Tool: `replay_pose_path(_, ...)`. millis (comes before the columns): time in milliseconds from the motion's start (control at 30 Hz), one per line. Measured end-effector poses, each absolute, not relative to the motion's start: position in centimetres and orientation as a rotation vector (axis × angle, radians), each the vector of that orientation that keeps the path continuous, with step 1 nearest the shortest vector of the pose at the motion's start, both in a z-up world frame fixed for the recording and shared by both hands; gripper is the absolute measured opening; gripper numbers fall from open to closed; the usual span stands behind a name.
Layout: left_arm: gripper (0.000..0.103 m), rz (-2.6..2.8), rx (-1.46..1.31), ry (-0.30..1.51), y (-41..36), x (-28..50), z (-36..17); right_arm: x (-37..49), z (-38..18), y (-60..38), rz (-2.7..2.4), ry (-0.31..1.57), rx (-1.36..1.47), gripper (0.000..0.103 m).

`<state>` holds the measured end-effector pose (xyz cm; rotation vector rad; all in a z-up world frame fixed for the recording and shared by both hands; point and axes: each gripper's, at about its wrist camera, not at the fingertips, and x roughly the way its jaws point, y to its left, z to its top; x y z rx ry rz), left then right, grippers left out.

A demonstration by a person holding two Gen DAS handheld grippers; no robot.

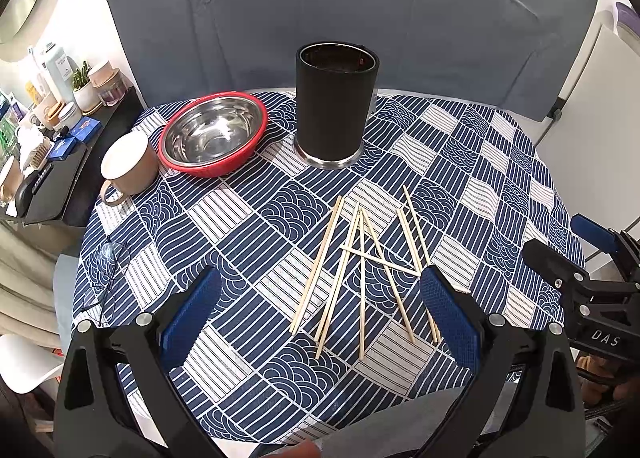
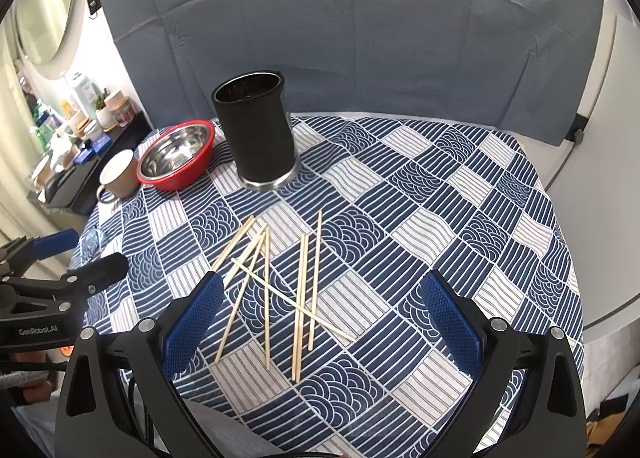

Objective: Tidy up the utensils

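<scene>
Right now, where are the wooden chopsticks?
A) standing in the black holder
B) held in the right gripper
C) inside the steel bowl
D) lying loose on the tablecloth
D: the chopsticks lie scattered and crossed on the tablecloth, in front of the black holder; both grippers, left gripper and right gripper, are open and hold nothing.

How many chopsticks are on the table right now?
8 chopsticks, all loose in one crisscrossed pile on the tablecloth before the black holder; overlaps may hide another.
</scene>
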<state>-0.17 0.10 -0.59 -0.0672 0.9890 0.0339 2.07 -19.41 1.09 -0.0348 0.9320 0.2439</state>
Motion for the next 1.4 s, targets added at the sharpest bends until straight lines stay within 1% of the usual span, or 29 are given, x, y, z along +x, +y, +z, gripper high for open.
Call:
replay_pose_path(500, 0.097, 0.039, -0.06, 1.006, 0.0, 0.0, -0.7, 2.2, 0.8, -19.4, 0.245, 0.943, -0.034, 0.095)
replay_pose_path(800, 0.097, 0.066, -0.011, 1.054, -0.2, 0.6, -1.3, 2.3, 0.3, -19.6, 0.245, 0.97, -0.02, 0.095)
replay_pose_path(1100, 0.097, 0.089, -0.06, 1.124, 2.2, 1.8, -2.8, 3.1, -0.8, -20.2, 0.243, 1.046, 0.005, 0.095)
replay_pose_path(1400, 0.097, 0.123, -0.071, 1.215, 4.0, 3.0, -5.9, 4.5, -2.9, -20.0, 0.249, 1.127, -0.04, 0.095)
